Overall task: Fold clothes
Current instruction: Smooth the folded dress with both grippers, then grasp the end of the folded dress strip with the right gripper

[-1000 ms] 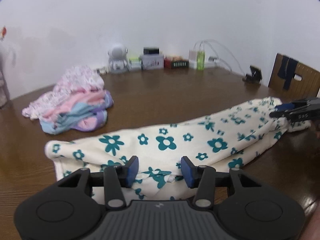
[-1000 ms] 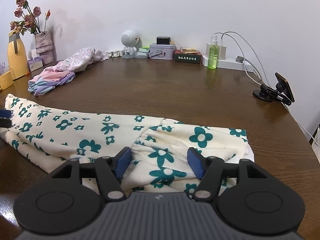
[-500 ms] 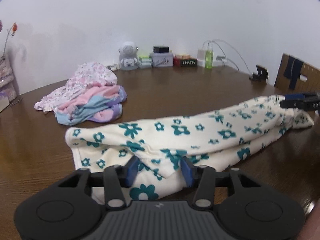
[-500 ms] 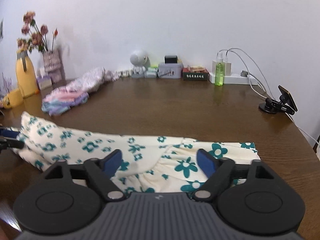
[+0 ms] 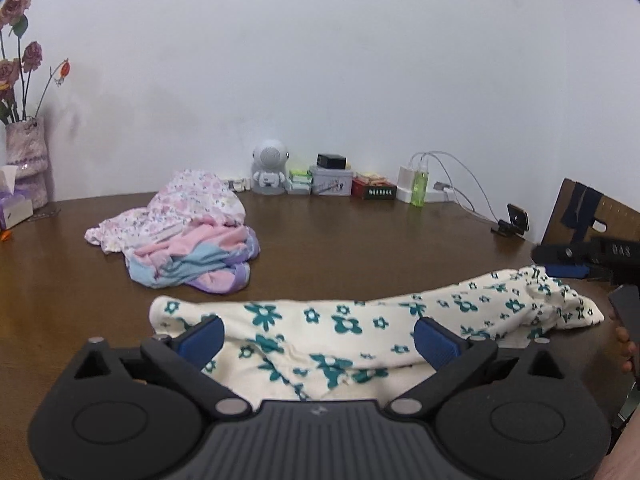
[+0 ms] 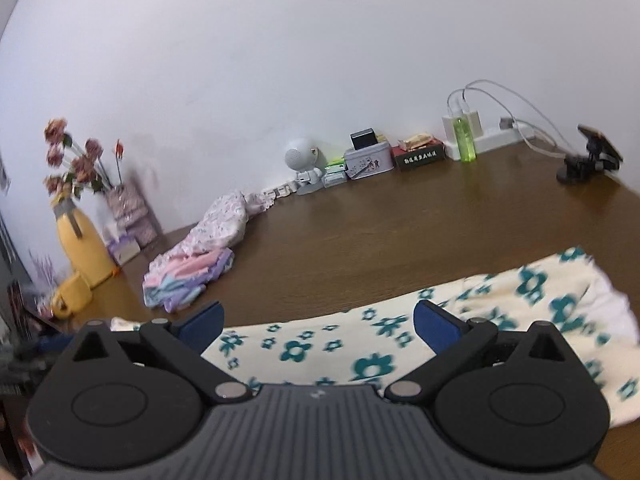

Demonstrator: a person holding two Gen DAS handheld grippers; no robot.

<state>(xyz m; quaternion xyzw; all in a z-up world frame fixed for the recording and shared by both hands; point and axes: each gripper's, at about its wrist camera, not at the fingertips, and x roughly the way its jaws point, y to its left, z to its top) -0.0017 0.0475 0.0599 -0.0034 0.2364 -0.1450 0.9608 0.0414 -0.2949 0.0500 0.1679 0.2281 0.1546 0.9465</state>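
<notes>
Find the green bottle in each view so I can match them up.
Left wrist view: green bottle stands right of centre, by the far wall.
Right wrist view: green bottle is upper right, by the wall.
Shared landmark: the white robot figure, left of it in both.

Right gripper (image 5: 576, 261) reads "DAS"; box labels illegible.

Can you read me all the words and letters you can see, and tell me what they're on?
"DAS": on the side of the right gripper, letters only partly in view.
Red box: a line of printed characters, too small to read.
Grey tin: a picture and print, too small to read.
Green bottle: no readable label.
</notes>
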